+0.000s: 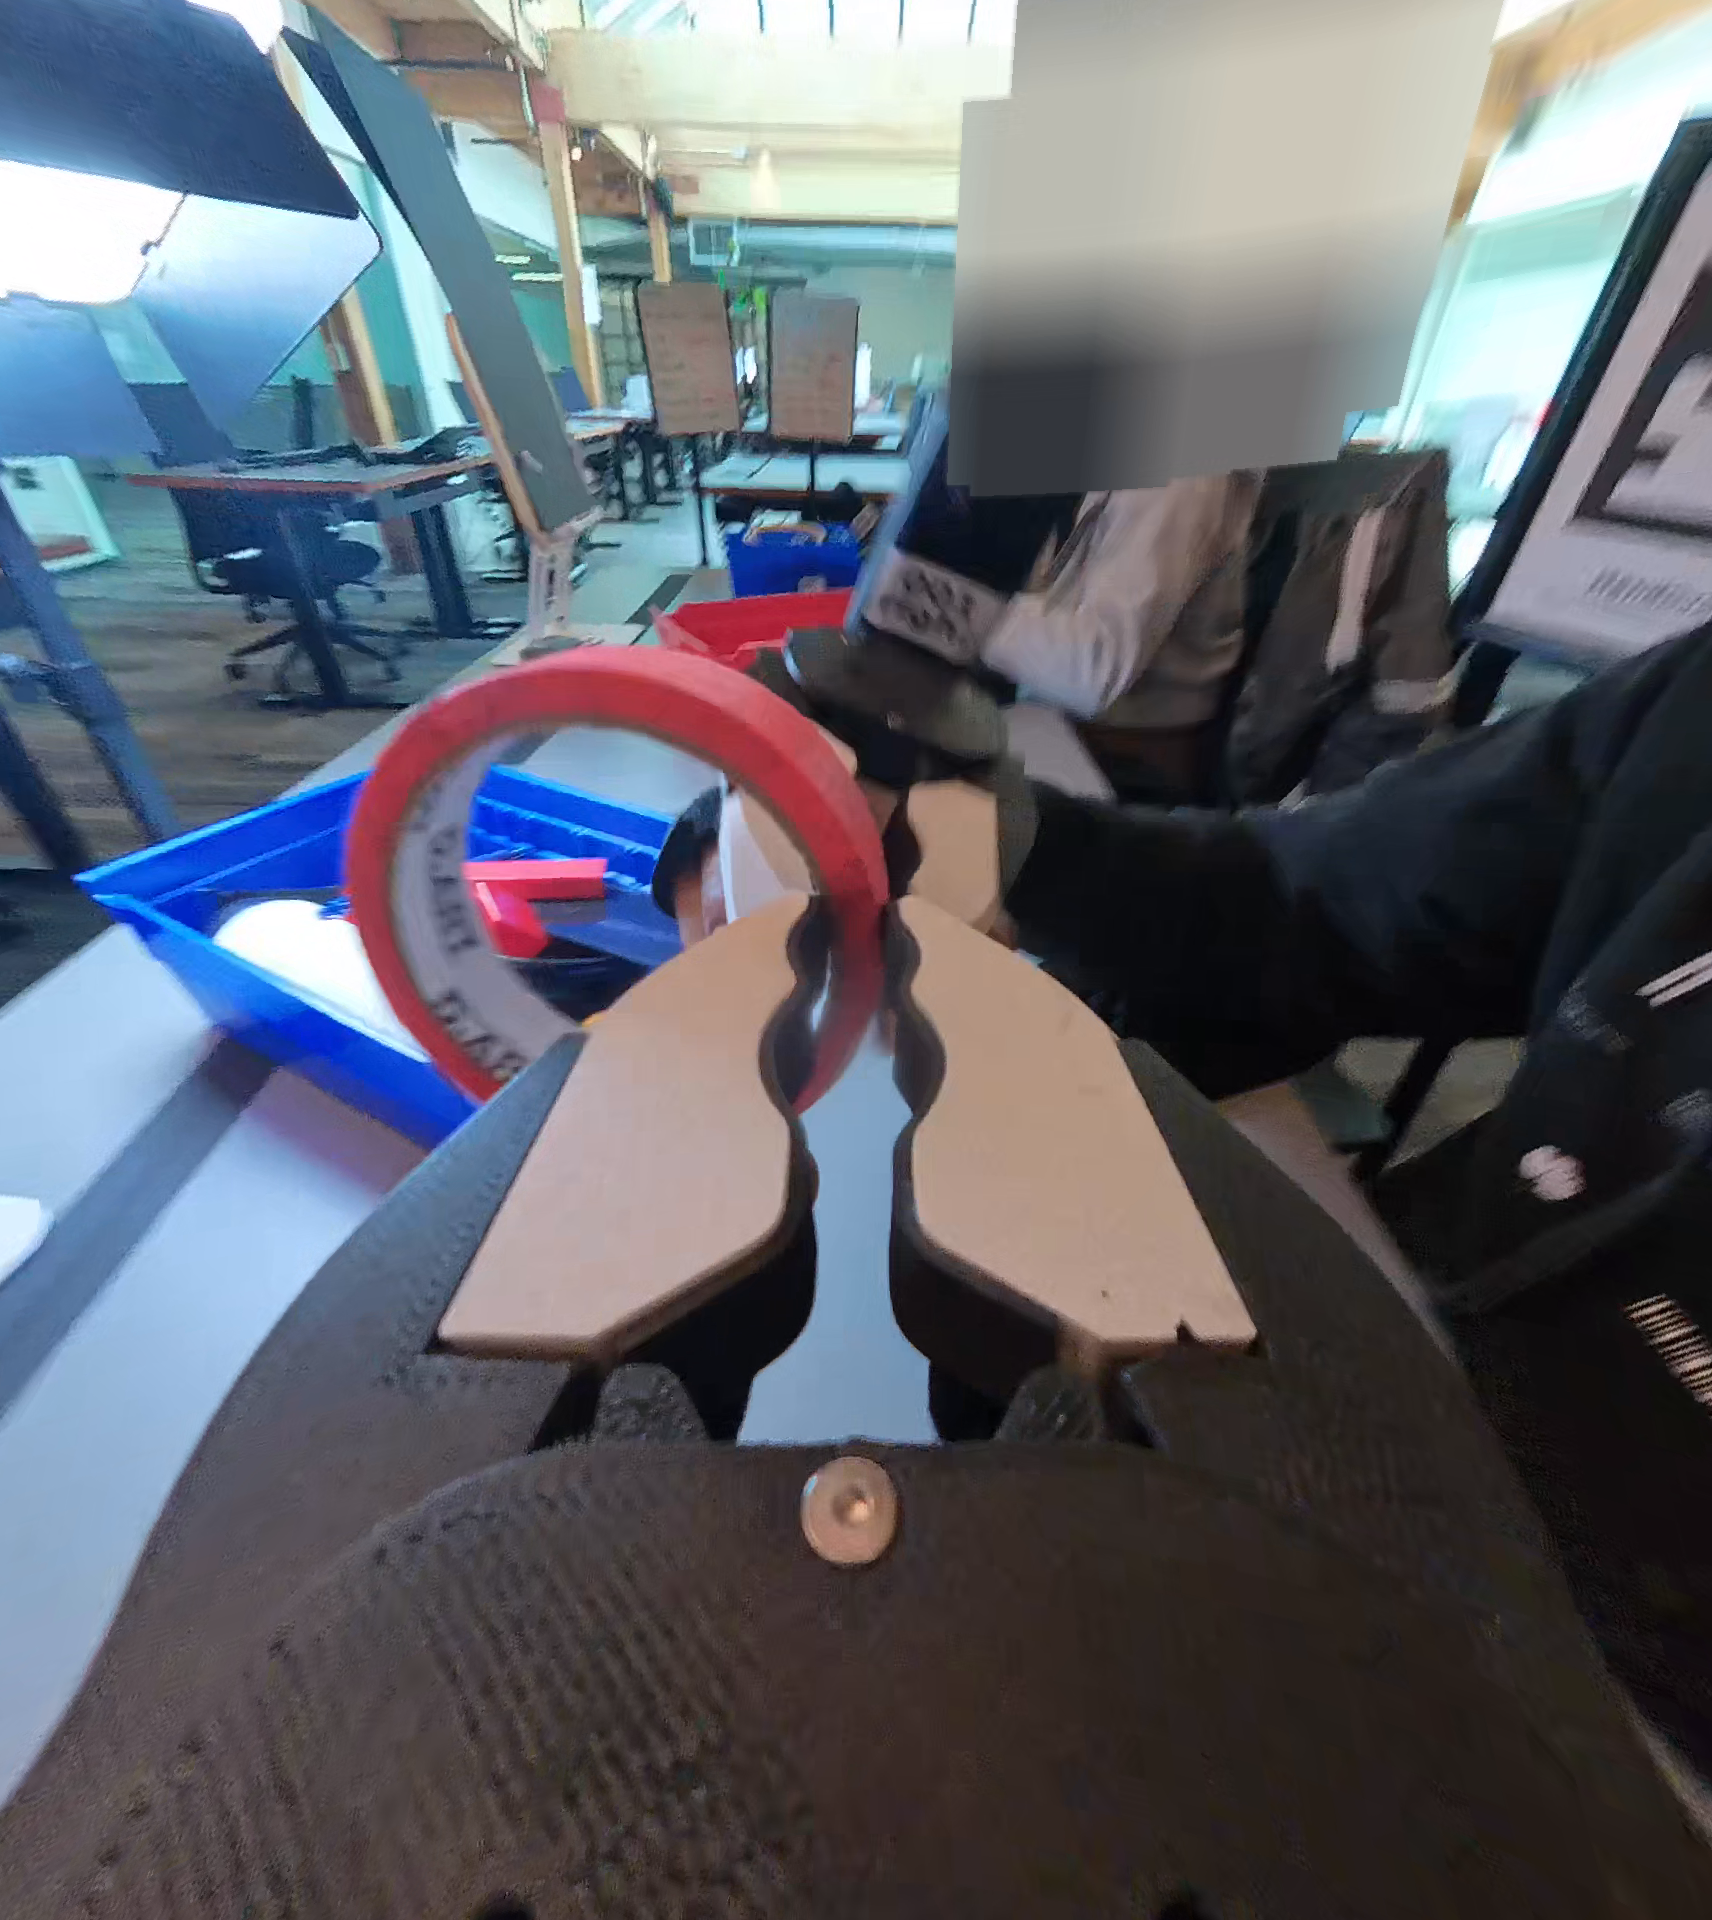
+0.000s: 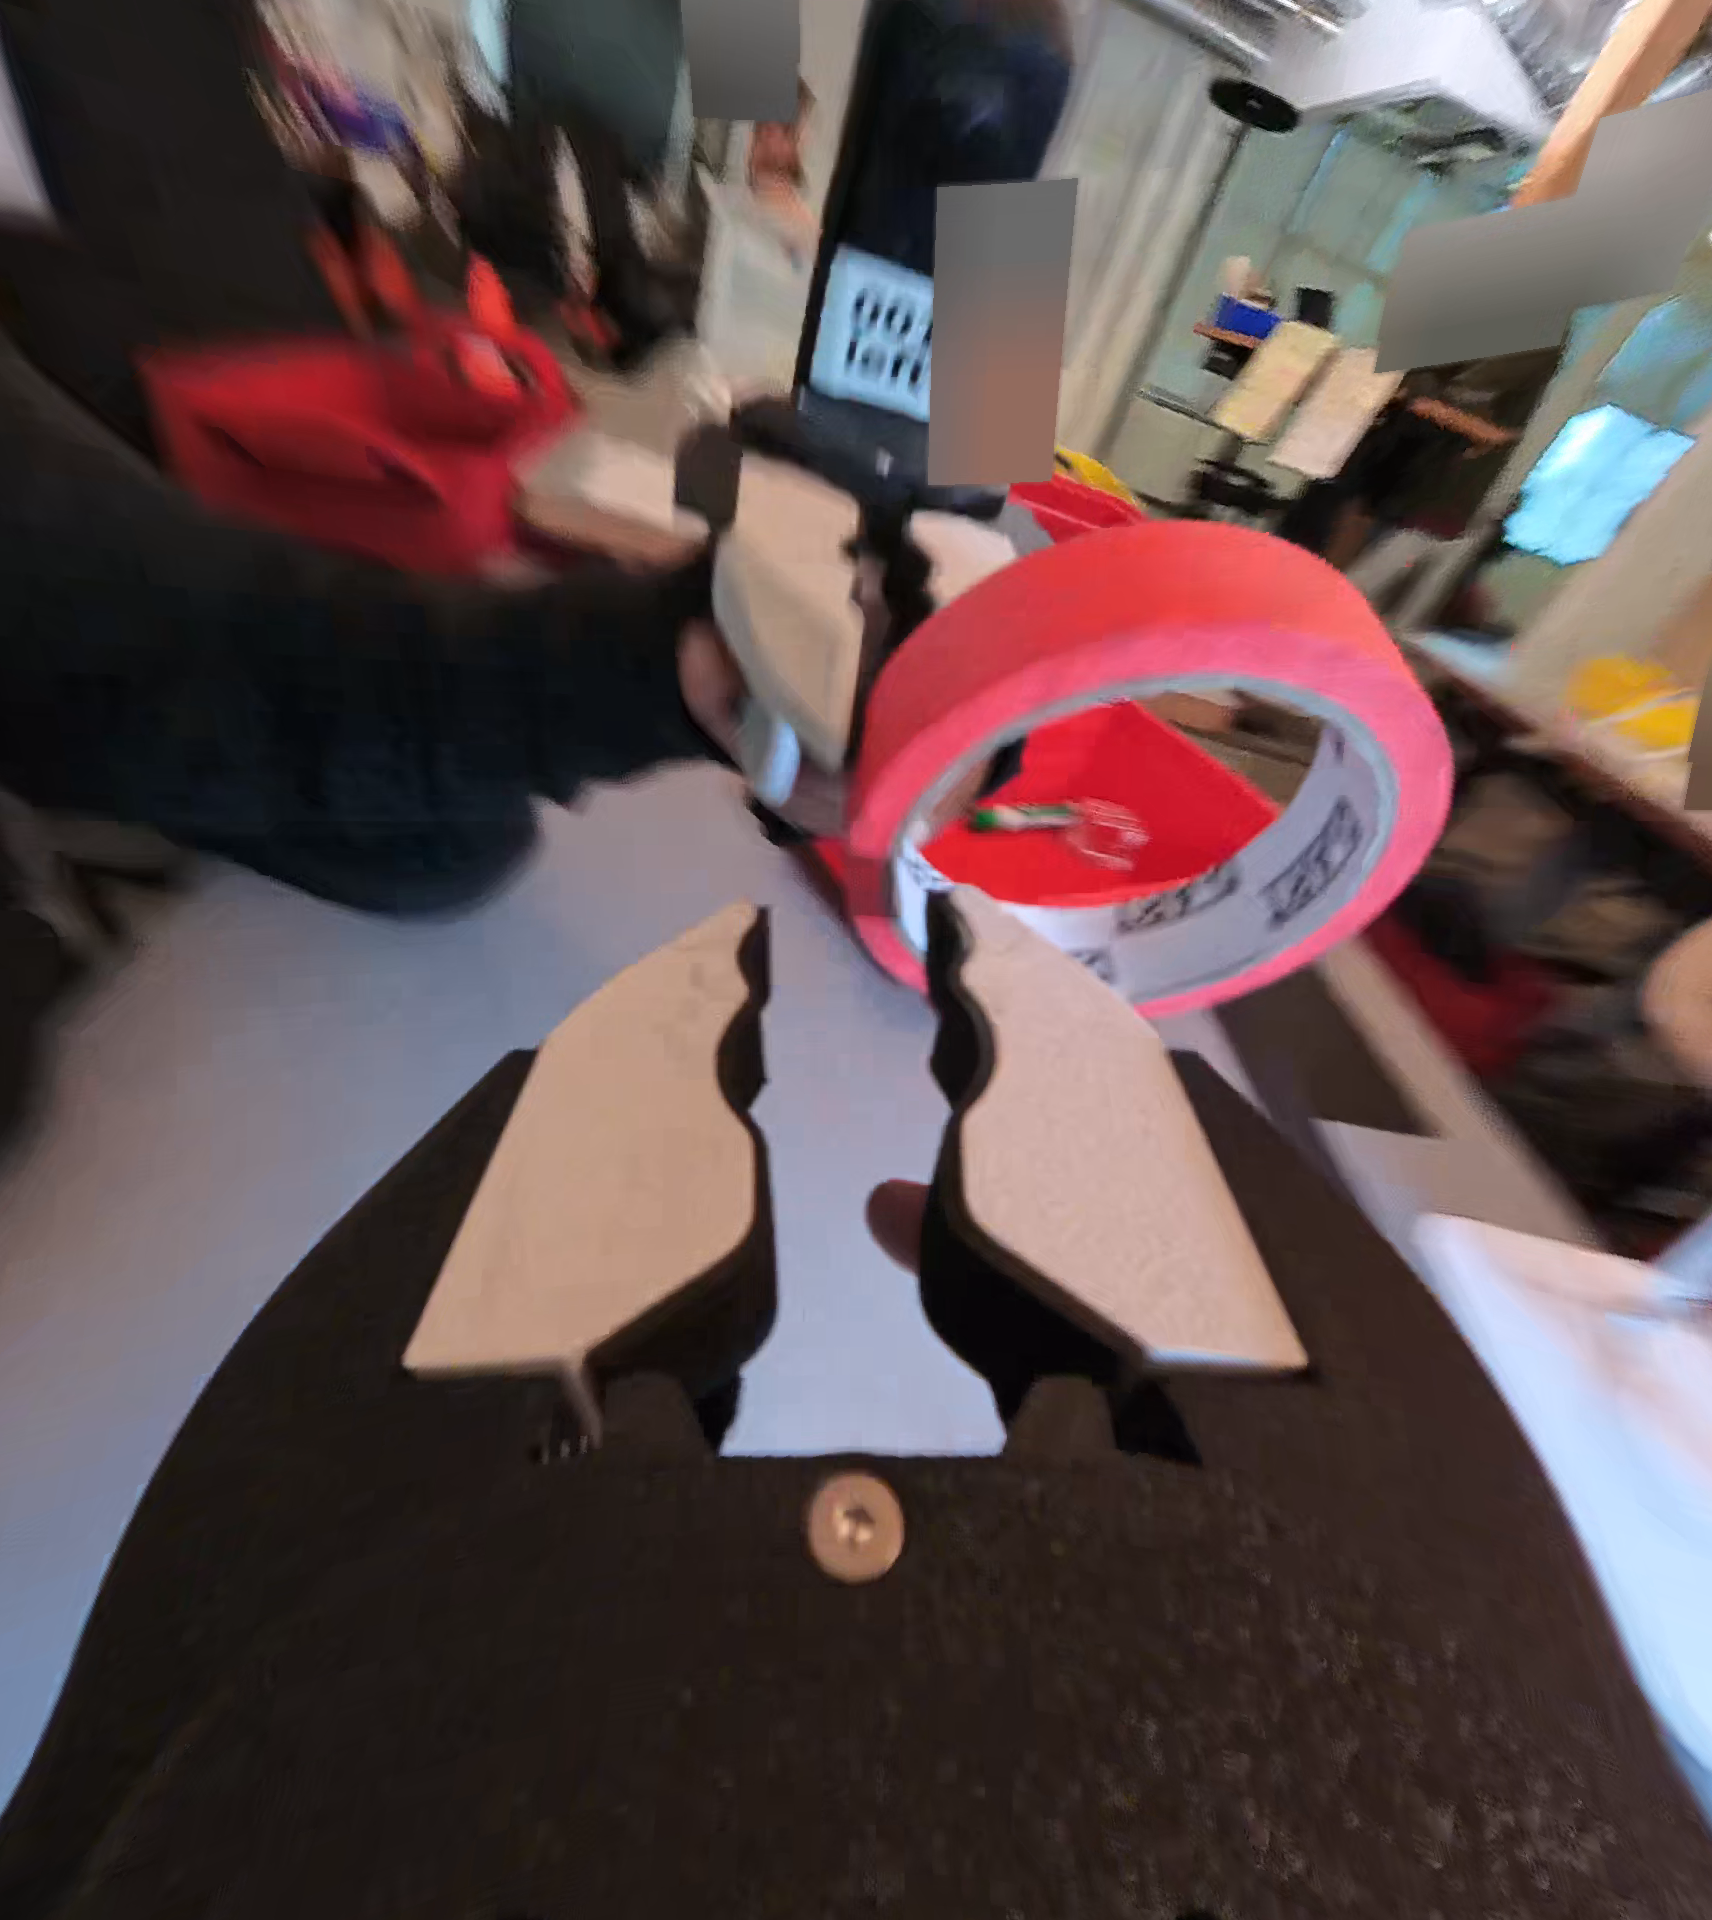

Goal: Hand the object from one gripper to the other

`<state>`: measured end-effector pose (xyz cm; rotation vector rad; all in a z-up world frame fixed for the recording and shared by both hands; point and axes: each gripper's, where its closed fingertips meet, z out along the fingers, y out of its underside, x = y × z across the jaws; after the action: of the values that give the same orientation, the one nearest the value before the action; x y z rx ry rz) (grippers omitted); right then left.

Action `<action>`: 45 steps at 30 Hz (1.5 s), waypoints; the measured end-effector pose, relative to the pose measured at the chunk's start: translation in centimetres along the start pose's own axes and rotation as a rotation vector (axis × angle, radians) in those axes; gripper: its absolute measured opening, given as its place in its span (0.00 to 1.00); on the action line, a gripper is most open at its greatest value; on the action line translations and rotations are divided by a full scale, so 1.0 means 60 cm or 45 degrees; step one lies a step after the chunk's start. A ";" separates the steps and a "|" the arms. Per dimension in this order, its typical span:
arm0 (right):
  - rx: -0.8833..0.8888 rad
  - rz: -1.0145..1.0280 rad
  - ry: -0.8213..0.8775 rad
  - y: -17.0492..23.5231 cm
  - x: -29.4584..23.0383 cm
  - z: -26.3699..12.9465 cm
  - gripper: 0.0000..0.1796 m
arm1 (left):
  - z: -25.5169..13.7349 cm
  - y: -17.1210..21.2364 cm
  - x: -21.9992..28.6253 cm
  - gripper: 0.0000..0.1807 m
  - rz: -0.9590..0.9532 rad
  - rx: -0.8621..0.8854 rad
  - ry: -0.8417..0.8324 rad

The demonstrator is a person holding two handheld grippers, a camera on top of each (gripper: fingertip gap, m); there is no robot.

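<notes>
Pinching tape roll [image 1: 613, 790] rim: left tool [image 1: 850, 925]; right tool [image 2: 847, 925] agape, clear.

Matt red tape roll [image 1: 613, 831], paper-lined core; rough black plastic left tool [image 1: 847, 925].

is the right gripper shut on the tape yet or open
Open. The right gripper shows a clear gap between its fingertips, with the red tape roll beside them; the left gripper clamps the roll's wall.

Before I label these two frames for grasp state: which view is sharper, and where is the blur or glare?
Left wrist view: sharp on the left gripper and red tape roll; blown-out light panel upper left; right edge smeared. Right wrist view: motion-blurred overall, background streaked, though tape and right gripper remain readable.
</notes>
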<state>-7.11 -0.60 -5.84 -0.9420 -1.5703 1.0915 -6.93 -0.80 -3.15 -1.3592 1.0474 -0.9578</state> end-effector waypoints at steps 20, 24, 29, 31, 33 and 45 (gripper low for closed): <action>-0.270 -0.438 0.201 0.045 0.008 0.034 0.06 | 0.006 0.007 -0.002 0.10 -0.269 0.045 0.105; -0.078 0.081 -0.081 0.016 -0.011 0.005 0.19 | 0.019 0.034 0.009 0.06 0.132 -0.099 0.004; 0.226 0.437 -0.267 -0.042 -0.013 -0.020 0.16 | 0.048 0.087 0.027 0.06 0.506 -0.321 -0.025; 0.175 0.442 -0.217 -0.034 -0.005 -0.012 0.11 | 0.052 0.096 0.018 0.06 0.582 -0.361 -0.080; 0.142 0.360 -0.177 -0.028 -0.006 -0.009 0.09 | 0.044 0.100 0.006 0.06 0.539 -0.370 -0.102; -0.500 -0.736 0.463 0.054 0.051 0.019 0.05 | 0.003 0.023 -0.041 0.12 -0.207 0.009 -0.093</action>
<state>-8.74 2.97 -8.23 -0.8013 -1.6242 0.1979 -7.54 1.62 -4.47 -1.4801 0.8880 -1.0220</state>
